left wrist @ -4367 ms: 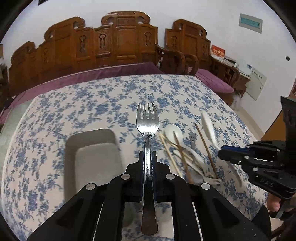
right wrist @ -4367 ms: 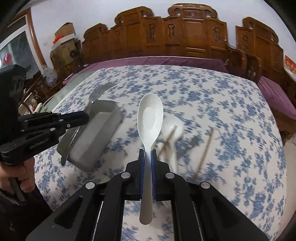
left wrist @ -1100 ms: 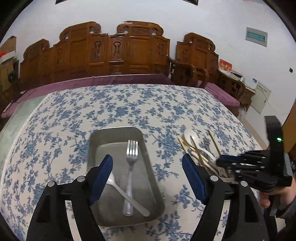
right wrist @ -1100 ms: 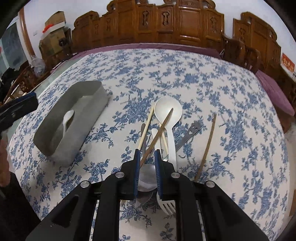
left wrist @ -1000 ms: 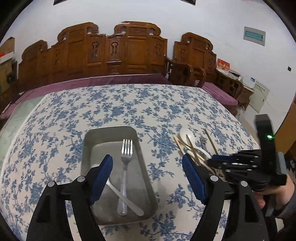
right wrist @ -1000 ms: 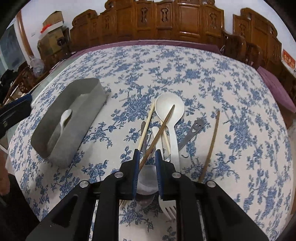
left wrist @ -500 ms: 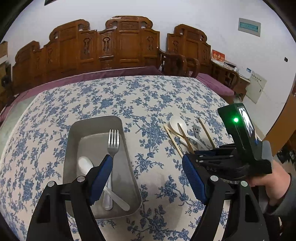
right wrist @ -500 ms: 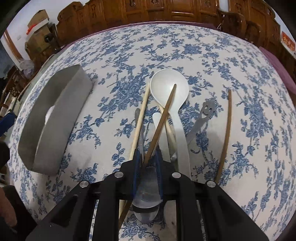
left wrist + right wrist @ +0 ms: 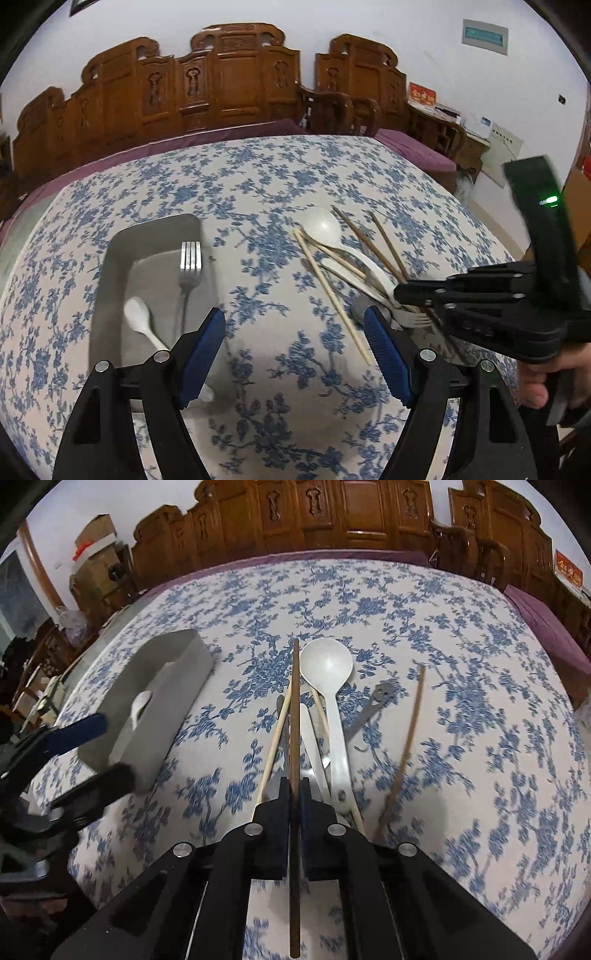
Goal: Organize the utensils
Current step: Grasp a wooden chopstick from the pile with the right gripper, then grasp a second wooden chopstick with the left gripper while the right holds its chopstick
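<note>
Right tongs now pinch a dark chopstick, lifted from the pile (a second ago merely straddled); left tongs gape near the tray, its likely destination.

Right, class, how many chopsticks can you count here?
4. One dark chopstick is clamped in the right gripper; a pale chopstick lies just left of it, a second pale chopstick just right, another dark chopstick farther right. Others may be hidden.
</note>
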The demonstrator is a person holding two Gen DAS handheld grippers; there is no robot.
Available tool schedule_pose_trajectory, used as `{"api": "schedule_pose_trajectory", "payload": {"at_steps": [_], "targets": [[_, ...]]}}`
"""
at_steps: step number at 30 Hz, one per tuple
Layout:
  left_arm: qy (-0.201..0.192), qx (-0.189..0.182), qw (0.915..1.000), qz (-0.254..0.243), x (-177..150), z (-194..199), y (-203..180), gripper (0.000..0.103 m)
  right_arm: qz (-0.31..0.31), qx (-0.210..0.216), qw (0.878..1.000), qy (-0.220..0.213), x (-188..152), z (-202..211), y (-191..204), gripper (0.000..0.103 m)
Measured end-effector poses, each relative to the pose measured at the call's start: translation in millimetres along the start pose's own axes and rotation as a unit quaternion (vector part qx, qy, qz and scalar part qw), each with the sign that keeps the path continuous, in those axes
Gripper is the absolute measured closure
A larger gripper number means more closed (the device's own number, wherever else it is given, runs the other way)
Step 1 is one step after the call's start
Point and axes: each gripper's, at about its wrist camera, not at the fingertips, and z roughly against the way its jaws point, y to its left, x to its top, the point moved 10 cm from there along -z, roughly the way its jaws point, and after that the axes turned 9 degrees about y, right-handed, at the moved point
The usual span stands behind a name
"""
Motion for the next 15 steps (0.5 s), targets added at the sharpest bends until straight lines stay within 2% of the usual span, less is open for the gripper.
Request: {"api": "schedule_pose_trajectory", "payload": {"at_steps": [2,5,15], "targets": [[0.002,-0.004,1.0,-0.008,-1,-1,-10,0.03,0.003,0.004,1.0,-0.006,-6,10,-1,0.097],[0.009,-0.009,0.9999,-0.011,-2,-6,-20,0.038,0.009,0.006,1.0,-0.019,-13,29,-4,0.097],[0.056,-0.028,0.9978,0.019,3,-49,-36,0.058,0.021,0.011,0.999,-0.045,-23,64,-13,0.097]]}}
